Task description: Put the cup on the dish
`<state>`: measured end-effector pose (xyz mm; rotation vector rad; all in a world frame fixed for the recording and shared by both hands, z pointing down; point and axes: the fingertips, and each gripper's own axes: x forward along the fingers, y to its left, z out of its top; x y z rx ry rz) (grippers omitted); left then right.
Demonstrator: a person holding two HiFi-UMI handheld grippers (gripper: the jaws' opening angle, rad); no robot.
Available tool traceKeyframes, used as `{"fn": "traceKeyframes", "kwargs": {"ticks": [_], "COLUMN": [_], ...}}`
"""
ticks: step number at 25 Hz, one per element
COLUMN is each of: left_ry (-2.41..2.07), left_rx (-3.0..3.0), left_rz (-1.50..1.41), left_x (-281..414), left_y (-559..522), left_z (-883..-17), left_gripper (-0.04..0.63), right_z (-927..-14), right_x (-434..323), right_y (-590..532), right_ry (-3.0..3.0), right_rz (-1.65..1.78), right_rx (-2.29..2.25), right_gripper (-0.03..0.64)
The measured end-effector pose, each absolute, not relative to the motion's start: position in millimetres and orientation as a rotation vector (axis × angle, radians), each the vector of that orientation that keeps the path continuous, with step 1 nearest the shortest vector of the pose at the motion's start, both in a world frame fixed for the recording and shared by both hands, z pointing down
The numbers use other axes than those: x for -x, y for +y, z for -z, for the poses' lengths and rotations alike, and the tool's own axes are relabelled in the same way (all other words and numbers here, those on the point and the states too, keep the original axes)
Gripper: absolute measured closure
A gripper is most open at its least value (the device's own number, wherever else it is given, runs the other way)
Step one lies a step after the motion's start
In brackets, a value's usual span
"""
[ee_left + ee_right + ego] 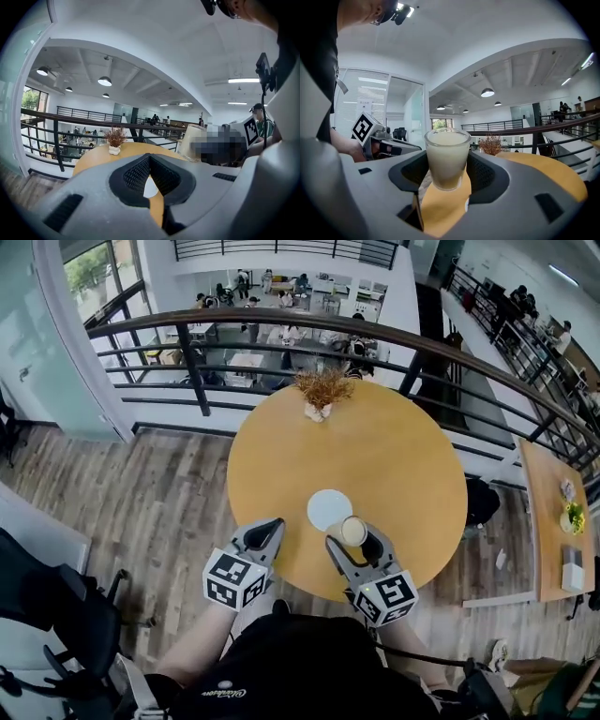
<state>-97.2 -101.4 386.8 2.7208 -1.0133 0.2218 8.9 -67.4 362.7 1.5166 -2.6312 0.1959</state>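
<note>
A small glass cup [353, 531] full of pale milky liquid sits between the jaws of my right gripper [355, 540], which is shut on it. In the right gripper view the cup [447, 158] stands upright, its base a little above the yellow tabletop. The white round dish [329, 509] lies on the table just beyond and left of the cup, with nothing on it. My left gripper [271, 528] hovers at the table's near edge, left of the dish, shut and holding nothing. Through the gap under its tips a bit of the dish [149, 187] shows, and the cup [193, 139] appears at the right.
The round yellow table [394, 456] carries a small white vase of dried plants [322, 396] at its far edge. A dark railing [281, 320] curves behind the table. A black chair [66, 615] stands at the near left, and a second table [553, 521] stands at the right.
</note>
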Motion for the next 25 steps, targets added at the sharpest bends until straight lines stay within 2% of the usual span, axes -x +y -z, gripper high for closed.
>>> {"fn": "traceKeyframes", "kwargs": {"ticks": [15, 25], "left_ry": [-0.963, -0.960], "left_rx": [-2.694, -2.683], "left_rz": [-0.248, -0.296], "left_x": [17, -3], "left_y": [-118, -122], "left_z": [-399, -409], "left_gripper": [0.601, 0.601], "right_z": [-369, -380], "right_x": [-72, -88], "right_y": [-93, -101], "right_ry": [-2.641, -2.625], "right_rz": [-0.207, -0.231], "right_rx": [-1.495, -1.474], "right_gripper": [0.367, 0.367]}}
